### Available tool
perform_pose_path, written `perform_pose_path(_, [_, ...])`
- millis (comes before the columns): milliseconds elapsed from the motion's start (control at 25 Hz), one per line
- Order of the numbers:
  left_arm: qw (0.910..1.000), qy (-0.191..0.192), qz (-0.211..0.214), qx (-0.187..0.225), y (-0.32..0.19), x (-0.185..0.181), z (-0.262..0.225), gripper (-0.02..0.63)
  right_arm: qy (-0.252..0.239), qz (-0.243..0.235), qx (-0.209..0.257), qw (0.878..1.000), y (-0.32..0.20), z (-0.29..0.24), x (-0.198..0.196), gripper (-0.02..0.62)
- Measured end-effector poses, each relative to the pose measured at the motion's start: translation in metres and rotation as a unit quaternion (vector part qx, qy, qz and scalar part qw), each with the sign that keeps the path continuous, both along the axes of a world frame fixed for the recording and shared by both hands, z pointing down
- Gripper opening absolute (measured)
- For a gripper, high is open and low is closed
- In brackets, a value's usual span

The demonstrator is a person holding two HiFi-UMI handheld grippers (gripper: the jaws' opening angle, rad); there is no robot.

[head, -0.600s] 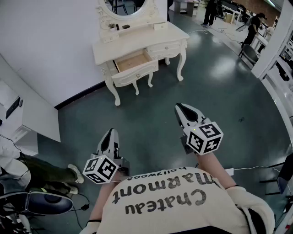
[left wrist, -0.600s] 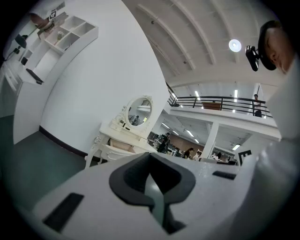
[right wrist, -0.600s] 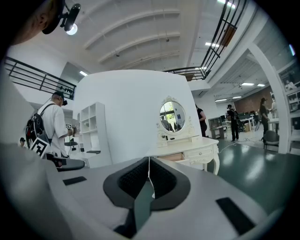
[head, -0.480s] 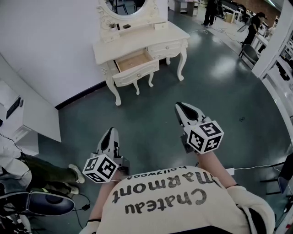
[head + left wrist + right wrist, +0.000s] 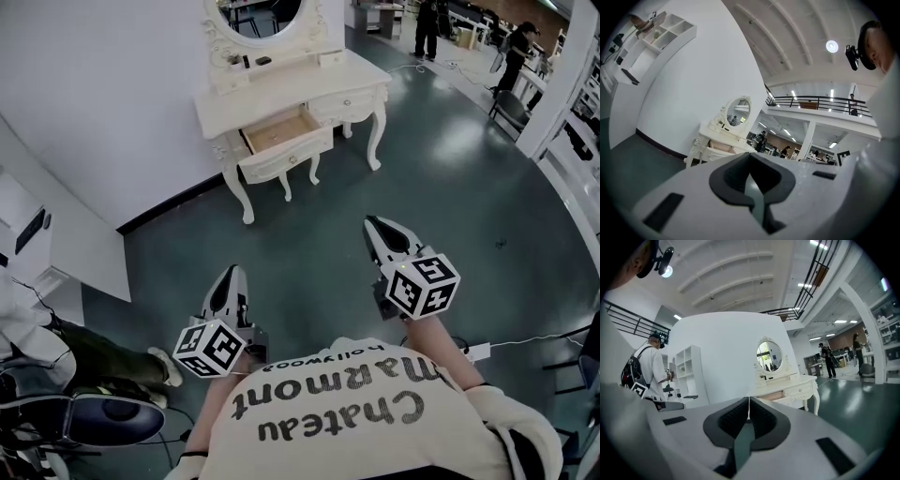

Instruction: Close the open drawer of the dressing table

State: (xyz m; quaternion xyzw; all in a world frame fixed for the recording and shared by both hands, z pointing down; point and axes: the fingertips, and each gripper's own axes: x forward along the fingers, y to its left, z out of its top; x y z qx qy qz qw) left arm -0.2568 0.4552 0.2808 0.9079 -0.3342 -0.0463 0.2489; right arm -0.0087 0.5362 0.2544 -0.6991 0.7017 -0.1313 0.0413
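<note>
The dark green floor (image 5: 309,234) is the biggest thing here, and a wide stretch of it lies between the person and the dressing table (image 5: 309,89). This table stands against the white wall (image 5: 103,103), with an oval mirror (image 5: 262,14) on its back edge. The drawer (image 5: 281,131) is on the table's left half. It is pulled far out toward the room, and its wooden inside looks empty. Some small things (image 5: 248,62) lie on the tabletop under the mirror.

Both grippers are well apart from the table and point toward it. The left gripper (image 5: 232,272) has its 2 jaws pressed together with nothing between them. The right gripper (image 5: 373,225) is the same, closed and empty.

I judge that the approach is not finished, so the risks come later. A push at 1 end of the drawer front can turn the drawer and jam it. A closed tip can slide off the curved front. A hard push can shake the table on its thin legs and upset the small things.
</note>
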Motion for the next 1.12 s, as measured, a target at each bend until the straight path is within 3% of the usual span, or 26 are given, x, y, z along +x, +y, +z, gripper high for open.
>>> perform_pose_path(200, [0.9997,-0.009,0.007,-0.021,-0.008,-0.003,0.02,0.008,-0.035,0.005,-0.022,0.999,-0.006,0.024,-0.003,0.032])
perform_pose_path(560, [0.9993,-0.015,-0.007,-0.033,-0.05,0.005,0.037,0.008,-0.005,-0.025,-0.059,0.998,-0.06,0.052,-0.003,0.032])
perform_pose_path(1120, [0.9994,0.001,-0.026,-0.02,-0.164,0.085,0.021,0.008,-0.033,-0.051,-0.065,0.996,-0.198,0.053,0.083,0.032])
